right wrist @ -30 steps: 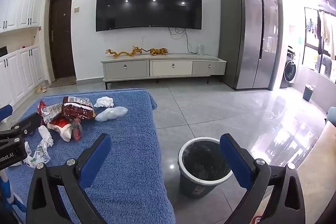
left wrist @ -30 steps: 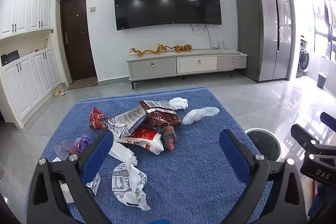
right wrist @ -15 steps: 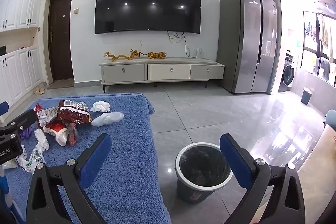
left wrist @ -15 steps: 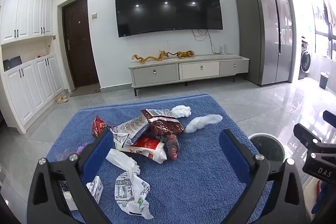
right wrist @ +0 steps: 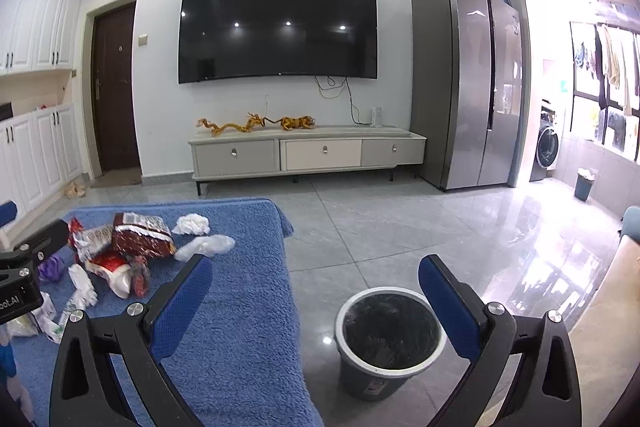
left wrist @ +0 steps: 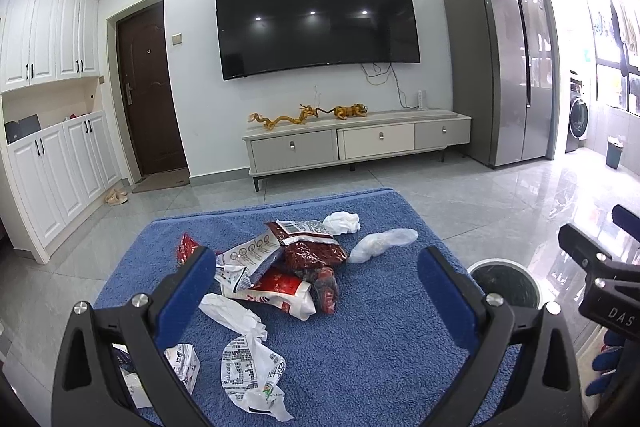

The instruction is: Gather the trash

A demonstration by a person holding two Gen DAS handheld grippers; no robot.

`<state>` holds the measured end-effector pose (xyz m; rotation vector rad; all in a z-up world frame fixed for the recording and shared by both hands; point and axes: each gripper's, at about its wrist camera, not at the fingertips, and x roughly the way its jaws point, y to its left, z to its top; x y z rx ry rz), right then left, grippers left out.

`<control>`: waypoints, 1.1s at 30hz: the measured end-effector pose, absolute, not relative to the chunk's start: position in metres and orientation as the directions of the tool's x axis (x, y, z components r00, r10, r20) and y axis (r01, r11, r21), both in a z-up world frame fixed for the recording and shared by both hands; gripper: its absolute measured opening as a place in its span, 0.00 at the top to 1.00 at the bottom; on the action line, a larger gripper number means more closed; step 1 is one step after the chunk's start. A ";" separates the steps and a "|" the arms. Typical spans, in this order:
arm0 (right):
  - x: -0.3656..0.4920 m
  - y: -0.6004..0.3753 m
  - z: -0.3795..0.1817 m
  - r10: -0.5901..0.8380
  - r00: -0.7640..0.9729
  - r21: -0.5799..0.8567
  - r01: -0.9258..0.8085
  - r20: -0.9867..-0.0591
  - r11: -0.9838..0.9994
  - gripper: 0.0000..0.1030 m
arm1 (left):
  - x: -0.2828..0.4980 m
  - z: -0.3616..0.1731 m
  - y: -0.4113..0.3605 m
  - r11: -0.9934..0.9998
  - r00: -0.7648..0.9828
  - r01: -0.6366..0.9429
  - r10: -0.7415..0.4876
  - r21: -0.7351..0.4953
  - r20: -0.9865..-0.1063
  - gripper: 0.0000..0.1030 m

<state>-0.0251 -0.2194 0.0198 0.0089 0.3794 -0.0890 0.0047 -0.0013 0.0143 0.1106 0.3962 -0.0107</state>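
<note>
Fingers: your left gripper (left wrist: 312, 291) is spread wide, nothing between the pads; your right gripper (right wrist: 316, 301) is likewise spread and empty.

Trash pile (left wrist: 296, 259) lies on the blue cloth (left wrist: 380, 347), straight ahead of the left fingers and a little below them. Nearest pieces to the left: a printed white bag (left wrist: 250, 371) and a crumpled white wrapper (left wrist: 236, 315), the latter with its long axis running from near-right to far-left. Behind them lie a red-and-white pouch (left wrist: 284, 291), a dark red packet (left wrist: 312, 247), a tissue (left wrist: 342, 222) and a clear bag (left wrist: 380, 243).

Bin (right wrist: 390, 335) stands on the floor just off the cloth's right edge, ahead of the right gripper and between its fingers in that view.

Judgement: your left is the nearer arm to the pile; your right is nearer the bin.

Hard to make out: a small carton (left wrist: 182, 365) is partly hidden behind the left finger. A purple scrap (right wrist: 52, 265) is too small to identify. Bin contents unclear.
</note>
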 end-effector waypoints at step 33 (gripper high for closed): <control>-0.010 -0.185 0.018 0.152 0.880 0.075 -0.132 -0.449 0.988 0.00 | -0.025 0.012 0.131 0.983 0.884 -0.178 0.180 0.047 -0.432 0.01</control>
